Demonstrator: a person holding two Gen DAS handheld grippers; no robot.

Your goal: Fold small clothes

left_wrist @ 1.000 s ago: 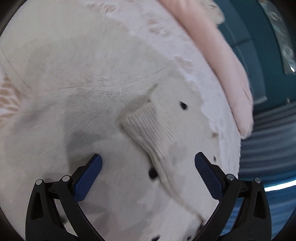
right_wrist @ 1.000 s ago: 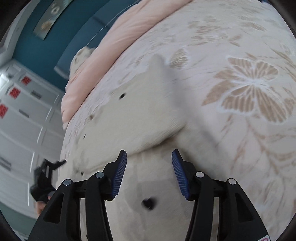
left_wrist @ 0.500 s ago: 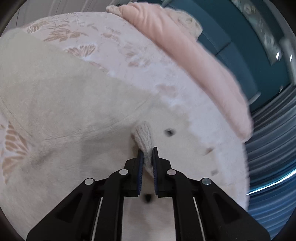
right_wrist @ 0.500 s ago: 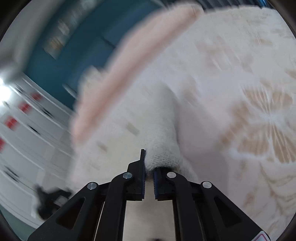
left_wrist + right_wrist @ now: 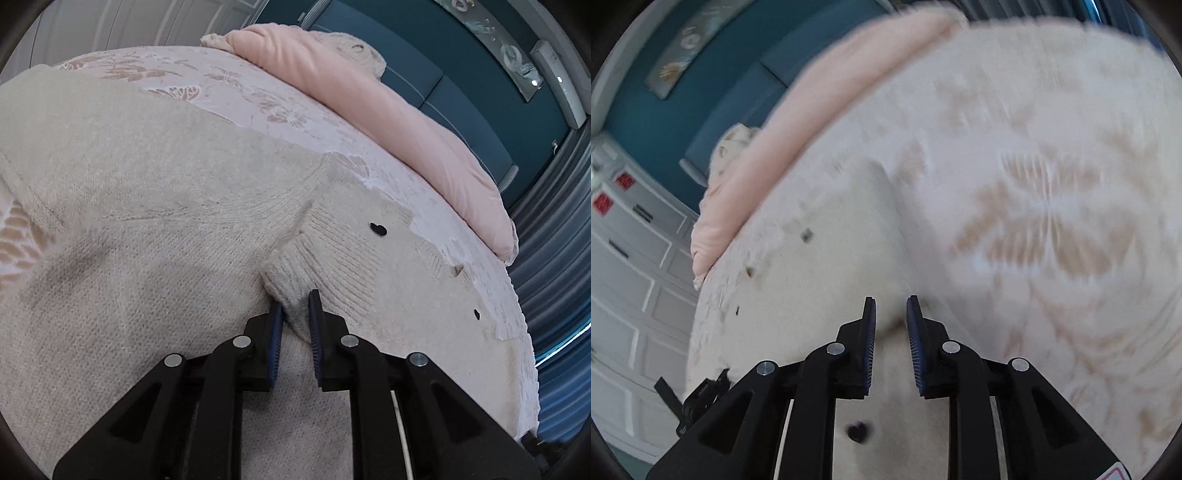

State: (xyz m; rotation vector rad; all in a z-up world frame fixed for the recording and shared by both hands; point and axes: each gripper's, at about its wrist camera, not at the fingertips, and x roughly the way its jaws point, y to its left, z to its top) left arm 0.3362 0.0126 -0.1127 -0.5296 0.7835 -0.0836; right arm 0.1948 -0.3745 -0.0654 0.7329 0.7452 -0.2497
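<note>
The cream knit sweater [image 5: 155,229] lies flat on the bed [image 5: 280,110], running from the left gripper [image 5: 295,306] toward ten o'clock. This gripper's jaws, easing apart, pinch the ribbed cuff [image 5: 295,269] at twelve o'clock. The right gripper [image 5: 891,314], jaws also opening, has a blurred sweater edge between them, sleeve running to twelve o'clock.
</note>
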